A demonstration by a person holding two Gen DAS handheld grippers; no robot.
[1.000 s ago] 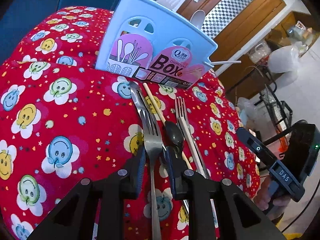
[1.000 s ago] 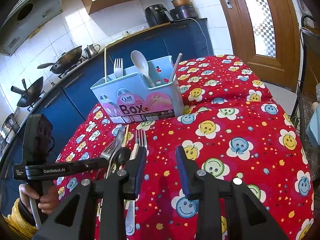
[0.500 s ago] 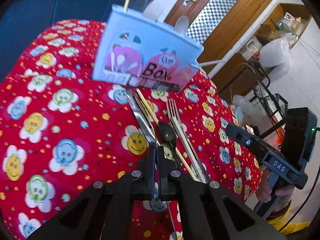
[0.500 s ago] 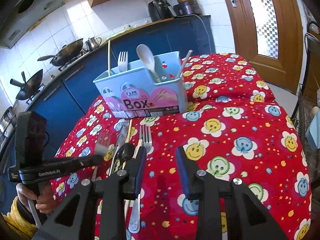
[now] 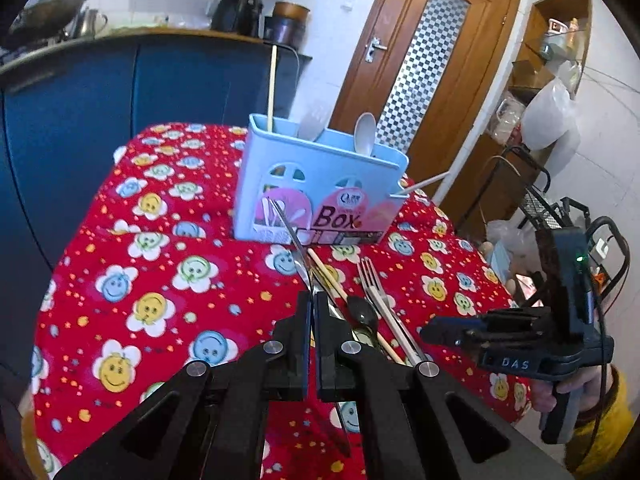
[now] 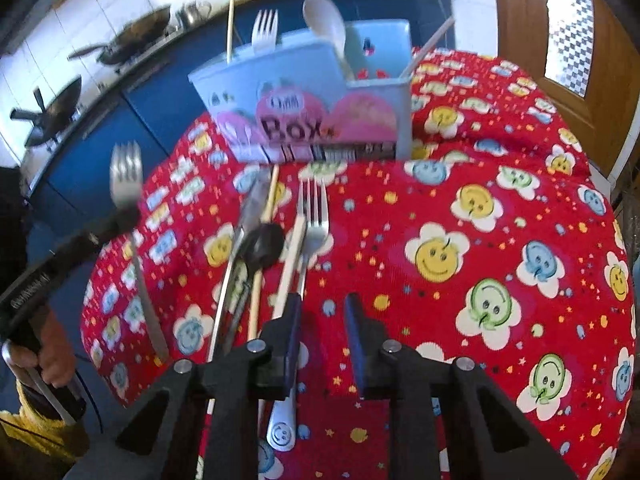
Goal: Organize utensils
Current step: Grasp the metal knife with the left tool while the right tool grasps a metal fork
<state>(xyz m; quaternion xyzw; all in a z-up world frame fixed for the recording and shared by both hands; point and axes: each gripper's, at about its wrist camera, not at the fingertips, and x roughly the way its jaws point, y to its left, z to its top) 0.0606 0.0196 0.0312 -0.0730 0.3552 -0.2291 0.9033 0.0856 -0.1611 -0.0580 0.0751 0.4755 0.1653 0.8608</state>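
The left gripper [image 5: 311, 312] has its fingers pinched tight on the handle of a silver metal fork [image 6: 127, 184], and that fork is up off the red smiley-flower cloth [image 5: 160, 280] covering the tabletop, tines raised, handle slanting down.

The right gripper [image 6: 323, 320] hovers low over the remaining pile with its fingers part open. They have just been narrowing, and nothing sits between them, only cloth.

Just to its left lie a second silver fork [image 6: 314, 216], a pale chopstick [image 6: 292, 256], a black spoon [image 6: 264, 244] and a wooden chopstick [image 6: 266, 216], side by side.

Beyond them stands the light blue plastic utensil box [image 5: 320, 188] with a pink label, already holding a white fork [image 6: 265, 30], a white spoon [image 6: 325, 20] and upright chopsticks.
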